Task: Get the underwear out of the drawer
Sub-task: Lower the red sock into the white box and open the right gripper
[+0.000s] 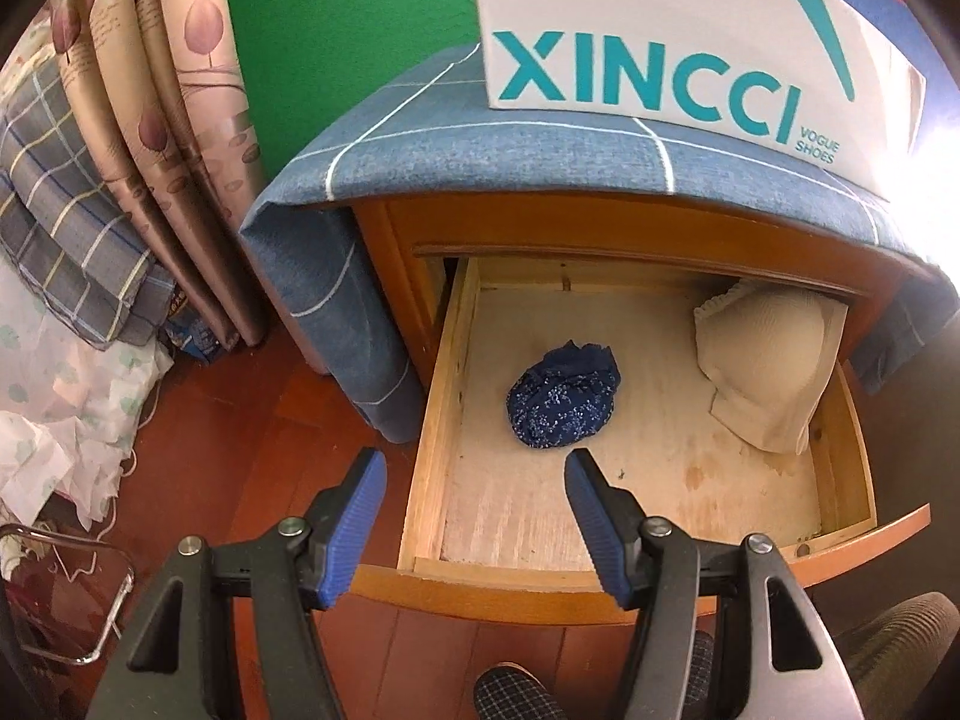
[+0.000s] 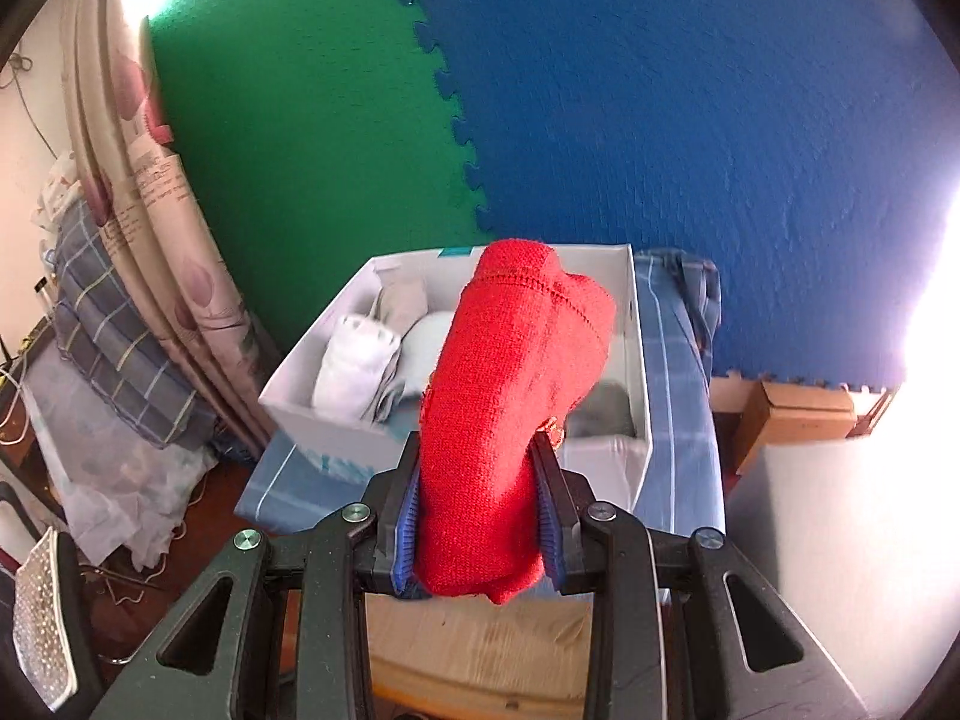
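Red knit underwear (image 2: 510, 396): soft, light; right gripper (image 2: 483, 516) clamps its bunched middle above shoe box (image 2: 324, 420). Left gripper (image 1: 474, 468) agape, empty, over drawer (image 1: 432, 420).

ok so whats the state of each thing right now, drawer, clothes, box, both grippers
wooden drawer: pulled open
dark blue patterned bundle of underwear: balled up, lying in the drawer
cream padded bra: at the drawer's back right, partly under the cabinet top
white cardboard shoe box: open, holds folded pale clothes
red knitted garment: clamped, lifted in front of the box
left hand-held gripper: open, empty
right hand-held gripper: shut on the red garment
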Motion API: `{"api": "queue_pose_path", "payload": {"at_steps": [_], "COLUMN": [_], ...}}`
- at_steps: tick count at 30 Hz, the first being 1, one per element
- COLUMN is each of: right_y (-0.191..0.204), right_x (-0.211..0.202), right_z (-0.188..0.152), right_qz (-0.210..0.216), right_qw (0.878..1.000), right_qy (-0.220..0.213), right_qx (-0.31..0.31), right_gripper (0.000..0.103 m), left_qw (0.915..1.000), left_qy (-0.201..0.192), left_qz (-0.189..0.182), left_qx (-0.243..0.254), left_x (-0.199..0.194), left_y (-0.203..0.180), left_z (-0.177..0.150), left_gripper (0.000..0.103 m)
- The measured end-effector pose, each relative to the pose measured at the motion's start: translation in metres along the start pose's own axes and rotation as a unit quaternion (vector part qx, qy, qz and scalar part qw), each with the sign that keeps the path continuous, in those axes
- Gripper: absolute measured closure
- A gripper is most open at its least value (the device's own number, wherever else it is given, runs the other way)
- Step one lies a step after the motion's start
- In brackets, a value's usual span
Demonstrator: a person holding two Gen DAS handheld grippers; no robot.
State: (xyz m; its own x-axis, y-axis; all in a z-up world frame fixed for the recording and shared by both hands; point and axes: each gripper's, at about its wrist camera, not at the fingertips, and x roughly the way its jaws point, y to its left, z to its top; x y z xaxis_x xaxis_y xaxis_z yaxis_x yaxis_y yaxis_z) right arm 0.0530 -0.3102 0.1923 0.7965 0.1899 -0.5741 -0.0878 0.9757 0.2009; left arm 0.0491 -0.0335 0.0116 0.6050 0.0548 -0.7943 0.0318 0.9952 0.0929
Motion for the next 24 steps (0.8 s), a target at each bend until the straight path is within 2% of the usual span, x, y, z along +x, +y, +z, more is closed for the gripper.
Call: {"api": "queue_pose_path", "payload": {"at_steps": [5, 10, 18, 24], "right_y": [-0.001, 0.003, 0.001, 0.002], "right_x": [0.033, 0.067, 0.12, 0.134], "right_z": [0.029, 0.043, 0.035, 0.024], "right_qz": [-0.018, -0.03, -0.035, -0.028], "right_qw": [1.0, 0.999, 0.995, 0.994], "right_qy": [0.013, 0.035, 0.088, 0.106], "right_qx": [-0.005, -0.008, -0.001, -0.004], "right_gripper": [0.073, 0.073, 0.073, 0.072], "left_qw": [0.9999, 0.9998, 0.9998, 0.9996], "left_qy": [0.005, 0.008, 0.01, 0.013], "left_qz": [-0.004, -0.007, -0.007, -0.011], "left_qx": [-0.011, -0.015, -0.018, -0.022], "left_x": [0.002, 0.004, 0.005, 0.006], "left_y": [0.003, 0.005, 0.006, 0.008], "left_z": [0.0, 0.0, 0.0, 0.0], "left_gripper": [0.039, 0.039, 0.039, 0.039]}}
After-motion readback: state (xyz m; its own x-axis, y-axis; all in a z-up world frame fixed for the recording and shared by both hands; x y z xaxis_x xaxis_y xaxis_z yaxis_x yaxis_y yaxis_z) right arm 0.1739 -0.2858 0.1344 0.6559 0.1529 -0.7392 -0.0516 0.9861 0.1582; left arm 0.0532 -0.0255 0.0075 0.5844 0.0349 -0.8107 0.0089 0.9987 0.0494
